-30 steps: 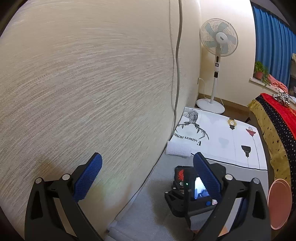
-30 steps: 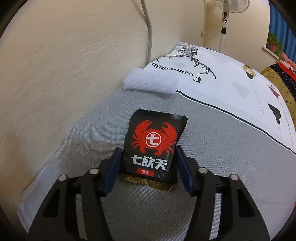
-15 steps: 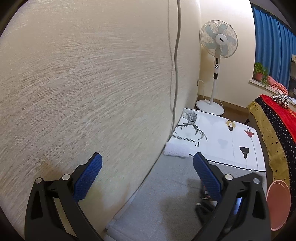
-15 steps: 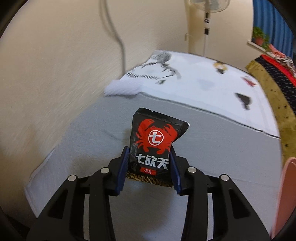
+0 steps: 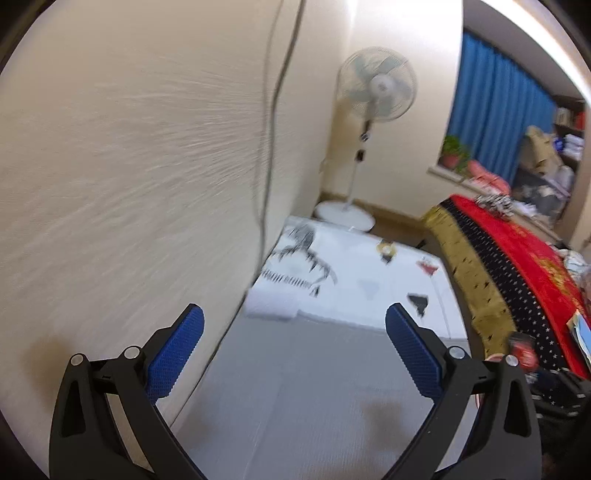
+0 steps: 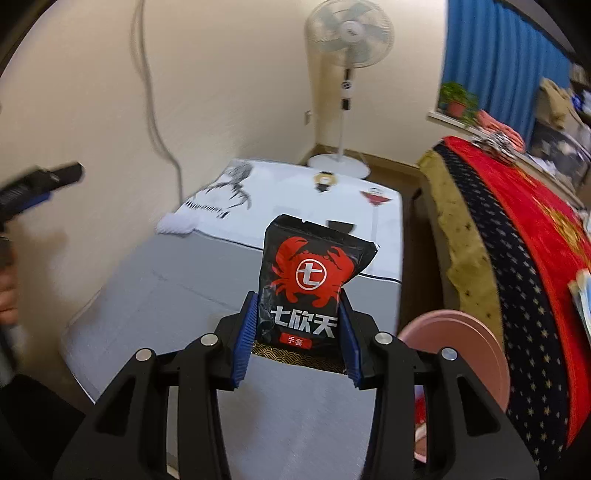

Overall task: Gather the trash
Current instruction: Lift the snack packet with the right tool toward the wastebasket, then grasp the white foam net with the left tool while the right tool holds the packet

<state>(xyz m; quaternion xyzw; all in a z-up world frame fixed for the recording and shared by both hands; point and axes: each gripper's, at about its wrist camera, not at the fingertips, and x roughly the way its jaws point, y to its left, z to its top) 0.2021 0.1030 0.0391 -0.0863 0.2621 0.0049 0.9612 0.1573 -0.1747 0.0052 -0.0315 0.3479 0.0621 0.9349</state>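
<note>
Both grippers are mine. Clamped in my right gripper [image 6: 297, 341] is a black foil snack packet with a red crab print [image 6: 312, 286], pinched at its lower edges and raised above the grey mattress [image 6: 177, 295], next to a pink round plastic bin [image 6: 469, 354]. My left gripper [image 5: 293, 349] gapes wide, holding nothing, beside the cream wall [image 5: 129, 166].

Home bedroom, standing fan [image 6: 349, 33], blue curtains [image 6: 491, 66]

A fan [image 6: 349, 35] stands in the far corner beside a blue curtain [image 6: 495, 59]. A red blanket [image 6: 528, 229] drapes at right, near a potted plant [image 6: 456, 98] on the sill.
</note>
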